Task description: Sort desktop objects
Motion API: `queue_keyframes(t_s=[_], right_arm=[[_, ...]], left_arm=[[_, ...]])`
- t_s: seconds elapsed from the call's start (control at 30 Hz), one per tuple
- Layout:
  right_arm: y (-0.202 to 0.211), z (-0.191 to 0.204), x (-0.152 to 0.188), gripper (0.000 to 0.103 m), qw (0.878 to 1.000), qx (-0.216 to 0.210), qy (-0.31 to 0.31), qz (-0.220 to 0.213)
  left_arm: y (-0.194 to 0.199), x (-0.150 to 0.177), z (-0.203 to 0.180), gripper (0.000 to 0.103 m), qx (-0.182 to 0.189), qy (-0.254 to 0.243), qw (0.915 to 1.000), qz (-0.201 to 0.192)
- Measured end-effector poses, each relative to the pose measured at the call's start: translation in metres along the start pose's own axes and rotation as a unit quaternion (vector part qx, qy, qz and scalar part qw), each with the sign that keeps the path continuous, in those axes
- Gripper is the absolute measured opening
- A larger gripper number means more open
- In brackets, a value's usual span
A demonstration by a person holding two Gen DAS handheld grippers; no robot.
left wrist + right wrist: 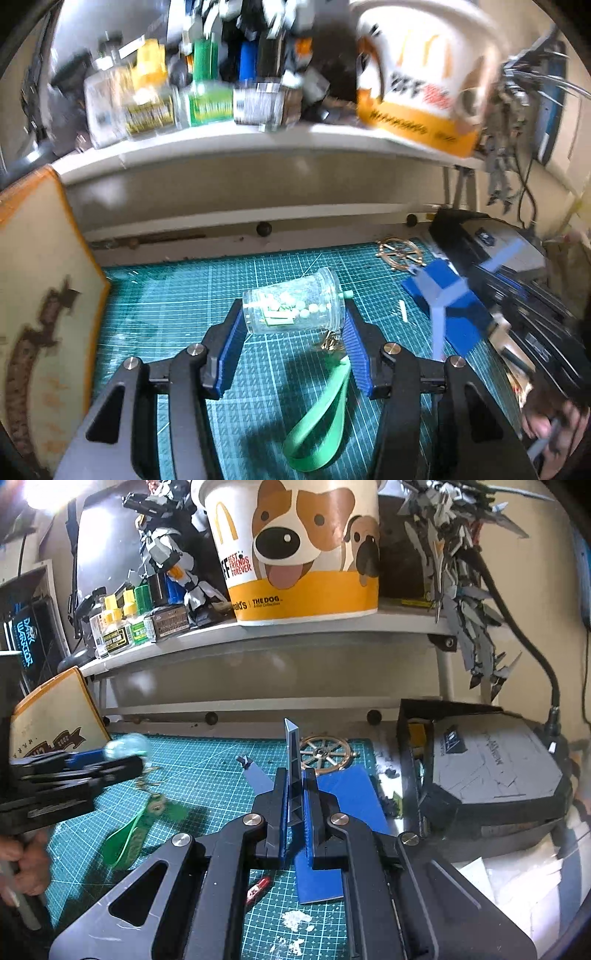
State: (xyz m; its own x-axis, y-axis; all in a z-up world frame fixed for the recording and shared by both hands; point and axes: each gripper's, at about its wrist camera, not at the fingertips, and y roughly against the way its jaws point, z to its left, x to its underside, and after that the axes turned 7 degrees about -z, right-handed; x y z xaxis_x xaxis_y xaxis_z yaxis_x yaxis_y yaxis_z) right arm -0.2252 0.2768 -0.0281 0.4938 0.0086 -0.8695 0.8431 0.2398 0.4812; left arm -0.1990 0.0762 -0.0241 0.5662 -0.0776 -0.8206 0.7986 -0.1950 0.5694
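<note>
Our left gripper [293, 314] pinches one small clear cup [293, 308] lying on its side between the blue pads, held above the green cutting mat [177, 295]. Inside the cup we see pale green beads and sticks, too many and too small to count. One green strap [321, 417] hangs from its rim toward 6 o'clock, joined by a small gold clasp. Our right gripper [295, 775] is pressed together on one thin grey-blue plastic strip [293, 746] standing upright. At 1 o'clock from it lies one brass ship's wheel [324, 755]; under it one blue card [343, 794]. At 12 o'clock, on the shelf, stands one paper bucket [303, 550] printed with two dogs
</note>
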Motion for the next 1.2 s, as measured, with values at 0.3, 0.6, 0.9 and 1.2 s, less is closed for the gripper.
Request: queue_keyframes(t_s=[0.3, 0.6, 0.9, 1.2], right_arm=[[0.05, 0.023, -0.017, 0.007, 1.0, -0.001, -0.001, -0.028], [0.132, 0.062, -0.031, 0.007, 0.996, 0.027, 0.03, -0.078], [0.206, 0.103, -0.034, 0.007, 0.993, 0.003, 0.051, -0.106], [0.267, 0.129, -0.023, 0.007, 0.989, 0.01, 0.079, -0.126]], left_arm=[[0.074, -0.002, -0.001, 0.051, -0.009, -0.029, 0.9982, -0.052], [0.143, 0.002, 0.005, 0.051, 0.012, -0.029, 0.9934, -0.111], [0.213, 0.019, 0.026, 0.051, 0.016, -0.031, 0.9874, -0.155], [0.283, 0.047, 0.055, 0.051, -0.015, -0.023, 0.9804, -0.195]])
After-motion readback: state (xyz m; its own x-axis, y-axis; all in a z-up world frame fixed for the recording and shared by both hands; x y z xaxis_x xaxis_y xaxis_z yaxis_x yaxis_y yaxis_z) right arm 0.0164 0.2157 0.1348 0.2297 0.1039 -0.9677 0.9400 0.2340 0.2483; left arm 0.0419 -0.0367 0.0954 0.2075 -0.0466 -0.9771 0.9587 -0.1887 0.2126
